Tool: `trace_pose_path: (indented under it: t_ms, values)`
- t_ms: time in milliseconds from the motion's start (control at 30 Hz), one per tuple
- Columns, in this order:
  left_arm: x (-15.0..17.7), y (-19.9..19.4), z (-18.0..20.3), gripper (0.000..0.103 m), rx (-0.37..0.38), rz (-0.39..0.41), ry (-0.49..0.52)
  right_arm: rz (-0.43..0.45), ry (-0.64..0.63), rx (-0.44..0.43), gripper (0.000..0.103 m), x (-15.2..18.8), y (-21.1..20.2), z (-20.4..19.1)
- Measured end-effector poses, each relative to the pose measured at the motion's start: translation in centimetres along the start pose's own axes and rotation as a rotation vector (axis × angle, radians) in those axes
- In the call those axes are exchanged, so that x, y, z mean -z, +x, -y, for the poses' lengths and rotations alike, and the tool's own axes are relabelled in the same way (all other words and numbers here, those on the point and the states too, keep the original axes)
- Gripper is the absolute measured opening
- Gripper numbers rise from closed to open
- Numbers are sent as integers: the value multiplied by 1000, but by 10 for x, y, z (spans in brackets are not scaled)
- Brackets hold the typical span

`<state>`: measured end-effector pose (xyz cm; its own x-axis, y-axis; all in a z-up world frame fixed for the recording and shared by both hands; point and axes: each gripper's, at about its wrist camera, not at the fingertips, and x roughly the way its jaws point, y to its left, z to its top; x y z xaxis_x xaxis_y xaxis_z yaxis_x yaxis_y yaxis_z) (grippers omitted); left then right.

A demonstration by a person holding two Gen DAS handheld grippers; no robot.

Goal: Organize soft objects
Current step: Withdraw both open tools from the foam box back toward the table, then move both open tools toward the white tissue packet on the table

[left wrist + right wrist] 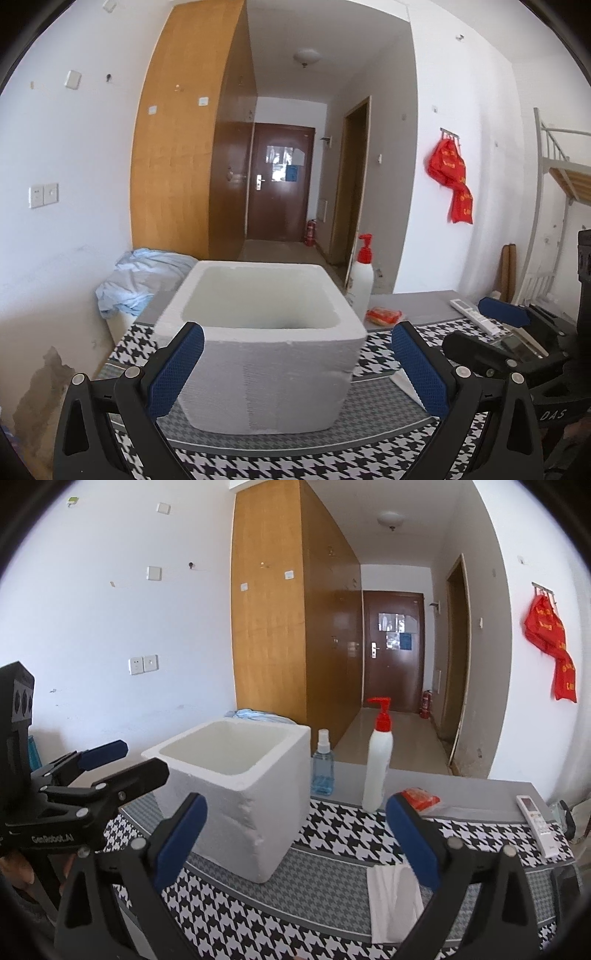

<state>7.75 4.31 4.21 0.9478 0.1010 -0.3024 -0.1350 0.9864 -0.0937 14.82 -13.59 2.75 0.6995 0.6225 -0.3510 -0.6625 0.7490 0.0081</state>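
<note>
- The white folded cloth (393,901) is lying flat on the houndstooth table cover (332,834) at the lower centre-right of the right wrist view, its long axis running from the bottom edge of the frame up toward the middle, the far short end pointing at the white pump bottle (377,764).
- The right gripper (295,843) is standing wide, gripping nothing; its right blue pad is overlapping the cloth's upper right corner in the picture, and whether it is touching cannot be told.
- The left gripper (297,369) is also spreading wide with nothing between its pads, the white foam box (266,354) sitting between them in the centre of the left wrist view, its open top facing up.
- In the left wrist view only a corner of the cloth (410,387) is showing, just right of the box, behind the right blue pad.
- The left tool's black body is reading "GenRobot.AI" at the left edge of the right wrist view; "DAS" is showing on the other tool at the lower right of the left wrist view.
- A clear blue spray bottle (322,764) is standing just right of the box, an orange packet (421,797) and a white remote (537,823) lying farther right.
- Red bags (552,646) with yellow writing, too blurred to read, are hanging at the upper right.
</note>
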Motion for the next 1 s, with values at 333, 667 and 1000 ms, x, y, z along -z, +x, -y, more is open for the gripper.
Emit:
trace_pose_path:
  t_ms: [333,667,1000]
  values:
    - [8,8,20,102,33,-13,12,-4,38,46,99,16,-13,23]
    - [16,24,47,102,77,-50,7,-33,77,80,99,28,-16,55]
    - [28,39,64,102,121,-90,39,-56,107,149,99,49,-24,80]
